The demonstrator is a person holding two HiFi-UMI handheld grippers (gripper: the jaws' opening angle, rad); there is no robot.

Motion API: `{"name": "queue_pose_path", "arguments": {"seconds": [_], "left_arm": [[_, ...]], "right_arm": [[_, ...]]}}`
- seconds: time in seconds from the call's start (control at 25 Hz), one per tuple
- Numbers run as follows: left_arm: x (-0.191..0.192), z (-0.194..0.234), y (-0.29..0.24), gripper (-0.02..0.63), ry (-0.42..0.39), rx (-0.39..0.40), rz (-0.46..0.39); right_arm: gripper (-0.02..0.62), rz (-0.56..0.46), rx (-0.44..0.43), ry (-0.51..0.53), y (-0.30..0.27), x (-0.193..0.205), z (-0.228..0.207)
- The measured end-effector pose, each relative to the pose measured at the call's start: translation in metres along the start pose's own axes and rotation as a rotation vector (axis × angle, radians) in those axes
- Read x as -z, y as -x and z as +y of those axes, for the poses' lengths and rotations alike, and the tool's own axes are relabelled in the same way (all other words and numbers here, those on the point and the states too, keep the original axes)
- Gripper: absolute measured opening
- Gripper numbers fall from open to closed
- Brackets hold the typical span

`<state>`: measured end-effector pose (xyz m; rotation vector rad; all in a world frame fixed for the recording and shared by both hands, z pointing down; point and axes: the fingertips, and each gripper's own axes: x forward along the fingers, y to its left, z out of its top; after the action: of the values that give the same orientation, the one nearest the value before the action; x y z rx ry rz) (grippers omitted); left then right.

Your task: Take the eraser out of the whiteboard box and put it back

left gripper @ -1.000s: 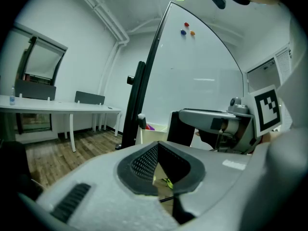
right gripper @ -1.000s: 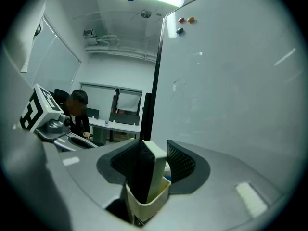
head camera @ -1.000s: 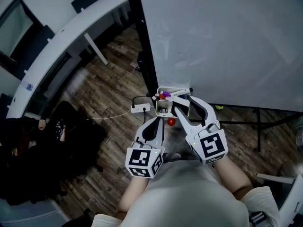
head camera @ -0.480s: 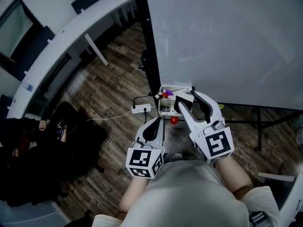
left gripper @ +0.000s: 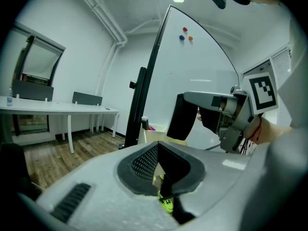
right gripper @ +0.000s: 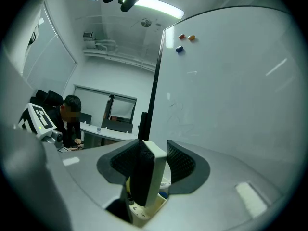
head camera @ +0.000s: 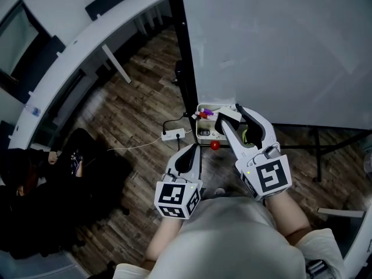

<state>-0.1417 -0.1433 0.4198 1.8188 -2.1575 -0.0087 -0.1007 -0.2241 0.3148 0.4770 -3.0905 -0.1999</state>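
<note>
Counter: we see a long white counter [head camera: 87, 36] curving along the far left, well apart from our hands.
Floor: a dark wood floor [head camera: 133, 109] with a white plug strip [head camera: 173, 134] lying on it, near the board's black post [head camera: 185, 63].
Left gripper: our left gripper [head camera: 192, 151] sits low, just below the box. Its jaws are pressed together and nothing is in them.
Box: the small white box [head camera: 203, 135] hangs at the lower left corner of the whiteboard. Pens [head camera: 203, 115] with purple and red caps poke out at its left end.
Red thing: a small round red thing [head camera: 215, 146] shows just under the box. We cannot tell what it is.
Right gripper: our right gripper [head camera: 228, 116] has its jaws part way open and squeezed on the eraser, one pad on each flat side.
Eraser: the eraser [right gripper: 153, 174] is white with a dark felt side. It stands on end right over the box, its low end close to the rim. We cannot tell if it touches.
Whiteboard: the big whiteboard [head camera: 279, 51] fills the right side. Three little magnets [right gripper: 182, 36], red, orange and blue, sit near its top.
</note>
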Motion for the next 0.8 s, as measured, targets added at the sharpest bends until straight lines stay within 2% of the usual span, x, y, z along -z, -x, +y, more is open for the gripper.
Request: {"name": "queue_pose_path", "arguments": {"seconds": [0.64, 0.8], "left_arm": [[0.001, -0.012, 0.015, 0.0, -0.019, 0.075, 0.014], [0.0, -0.017, 0.02, 0.0, -0.026, 0.1, 0.015]], "right_arm": [[0.188, -0.082, 0.117, 0.005, 0.036, -0.042, 0.001], [0.187, -0.073, 0.15, 0.008, 0.05, -0.044, 0.004]]}}
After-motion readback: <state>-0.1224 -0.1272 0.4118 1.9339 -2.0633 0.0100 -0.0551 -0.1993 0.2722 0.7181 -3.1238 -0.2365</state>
